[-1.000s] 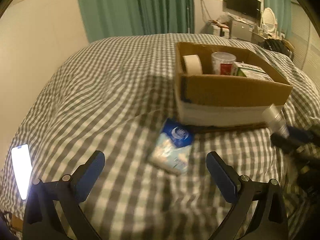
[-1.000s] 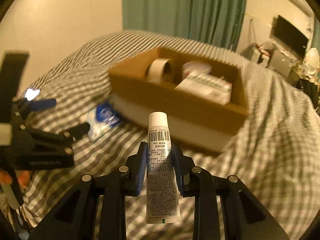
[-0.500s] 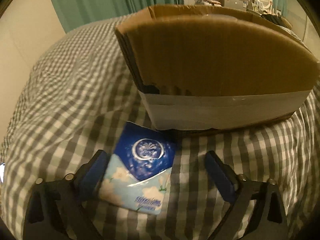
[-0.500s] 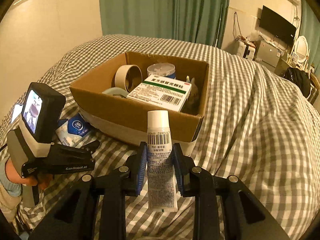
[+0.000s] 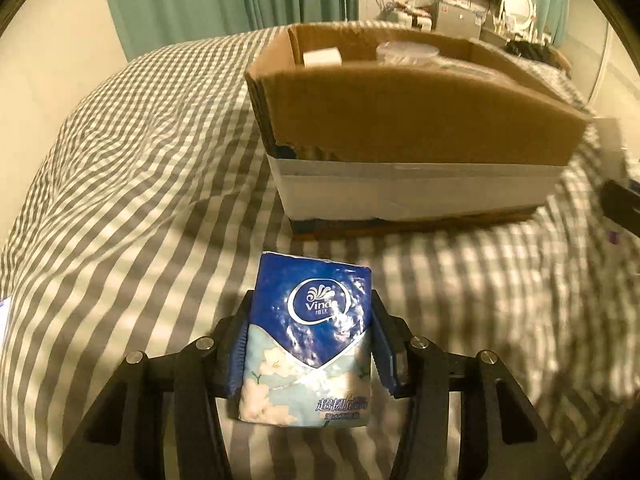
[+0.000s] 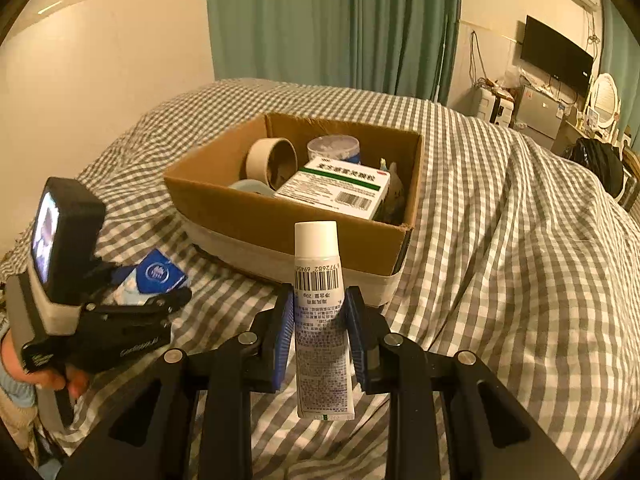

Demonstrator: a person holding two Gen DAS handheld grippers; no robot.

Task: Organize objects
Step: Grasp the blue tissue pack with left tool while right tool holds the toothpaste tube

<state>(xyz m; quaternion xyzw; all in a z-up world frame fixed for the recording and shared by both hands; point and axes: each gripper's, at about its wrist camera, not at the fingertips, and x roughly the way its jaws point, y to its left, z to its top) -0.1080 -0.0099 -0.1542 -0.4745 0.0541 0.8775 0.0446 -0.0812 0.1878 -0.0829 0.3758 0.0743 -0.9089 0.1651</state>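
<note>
My left gripper (image 5: 307, 340) is shut on a blue and white tissue pack (image 5: 310, 336), held just above the checked bedcover in front of the cardboard box (image 5: 420, 120). In the right wrist view the left gripper (image 6: 160, 292) and the tissue pack (image 6: 154, 276) sit left of the box (image 6: 280, 220). My right gripper (image 6: 319, 324) is shut on a white tube (image 6: 320, 320) with its cap pointing toward the box. Inside the box lie a tape roll (image 6: 272, 160), a white tub (image 6: 333, 148) and a green-striped carton (image 6: 340, 188).
The checked bedcover (image 6: 520, 240) spreads on all sides of the box. Green curtains (image 6: 332, 24) hang behind the bed. A black bag (image 6: 600, 164), a TV (image 6: 556, 56) and shelves stand at the far right. A person's hand (image 6: 52, 380) holds the left gripper.
My left gripper closed on the tissue pack and lifted it off the bedcover, backing away from the box. The right gripper kept hold of the tube and rose slightly.
</note>
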